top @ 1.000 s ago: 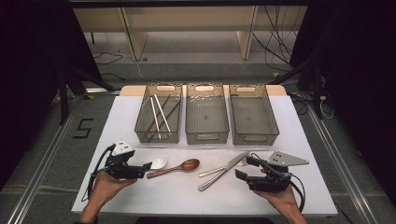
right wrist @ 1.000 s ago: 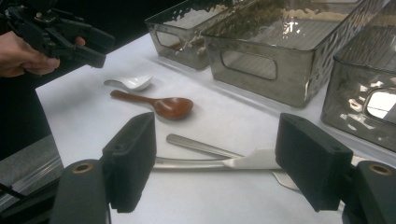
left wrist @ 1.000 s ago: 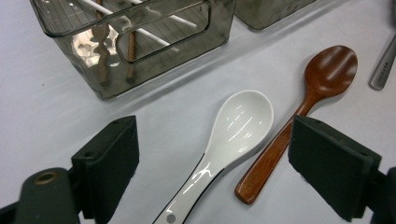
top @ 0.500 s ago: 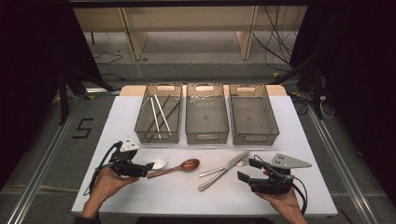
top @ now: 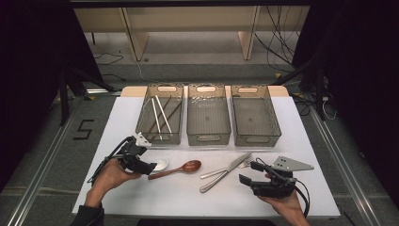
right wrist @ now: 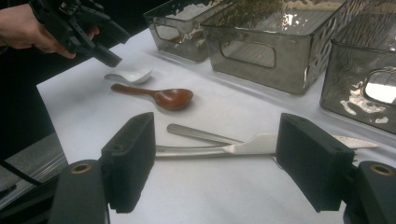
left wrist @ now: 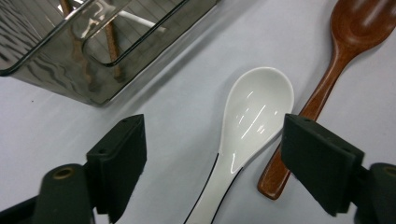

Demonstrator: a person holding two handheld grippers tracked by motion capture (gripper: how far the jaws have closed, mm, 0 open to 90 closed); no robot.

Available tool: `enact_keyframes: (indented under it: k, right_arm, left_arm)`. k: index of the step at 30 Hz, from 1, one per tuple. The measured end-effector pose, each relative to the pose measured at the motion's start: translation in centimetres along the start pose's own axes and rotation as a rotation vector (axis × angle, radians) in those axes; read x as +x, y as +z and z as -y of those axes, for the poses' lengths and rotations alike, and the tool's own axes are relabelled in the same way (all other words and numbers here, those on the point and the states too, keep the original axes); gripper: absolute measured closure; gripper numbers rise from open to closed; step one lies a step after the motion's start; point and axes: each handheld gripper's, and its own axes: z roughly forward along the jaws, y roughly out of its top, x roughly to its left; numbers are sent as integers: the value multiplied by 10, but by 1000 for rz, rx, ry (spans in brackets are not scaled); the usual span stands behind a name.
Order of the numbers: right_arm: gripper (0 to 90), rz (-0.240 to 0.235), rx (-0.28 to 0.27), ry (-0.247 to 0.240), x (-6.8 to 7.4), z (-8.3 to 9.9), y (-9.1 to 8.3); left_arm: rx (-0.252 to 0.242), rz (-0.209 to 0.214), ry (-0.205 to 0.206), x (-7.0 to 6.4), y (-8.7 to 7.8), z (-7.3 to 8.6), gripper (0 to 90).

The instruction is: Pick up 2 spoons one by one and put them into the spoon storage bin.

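A white ceramic spoon (left wrist: 256, 109) lies on the white table, its handle running down between the wide-apart jaws of my left gripper (left wrist: 219, 161), which is open and hovers just over it. In the high view my left gripper (top: 149, 167) sits at the spoon (top: 160, 164). A brown wooden spoon (top: 182, 168) lies right beside it. A metal knife (right wrist: 205, 150) and fork (right wrist: 198, 133) lie crossed in front of my right gripper (right wrist: 215, 163), which is open and holds nothing. My right gripper (top: 248, 172) rests low near the front edge.
Three clear bins stand in a row at the back: the left bin (top: 158, 138) holds chopsticks (top: 159, 114), while the middle bin (top: 208, 137) and right bin (top: 257, 138) look empty. The white table (top: 155, 200) has bare surface along its front.
My left gripper has moved right and away from the person, up to the white spoon. My right gripper has barely shifted. The cutlery has not moved.
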Motion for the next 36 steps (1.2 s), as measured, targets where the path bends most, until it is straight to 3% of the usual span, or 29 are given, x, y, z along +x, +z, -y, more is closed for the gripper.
enact_keyframes:
  k: [6,17,25,36]
  right_arm:
    - [294,-1,5,-6,1,0,0]
    - [296,-3,13,-10,2,0,1]
    - [297,-3,12,-15,2,-1,1]
    - [301,-3,18,-15,3,-1,2]
  left_arm:
    - [88,10,52,-1,6,-3,288]
    - [210,55,93,2,12,4,438]
    - [248,75,103,3,17,7,548]
    - [275,94,145,2,25,9,628]
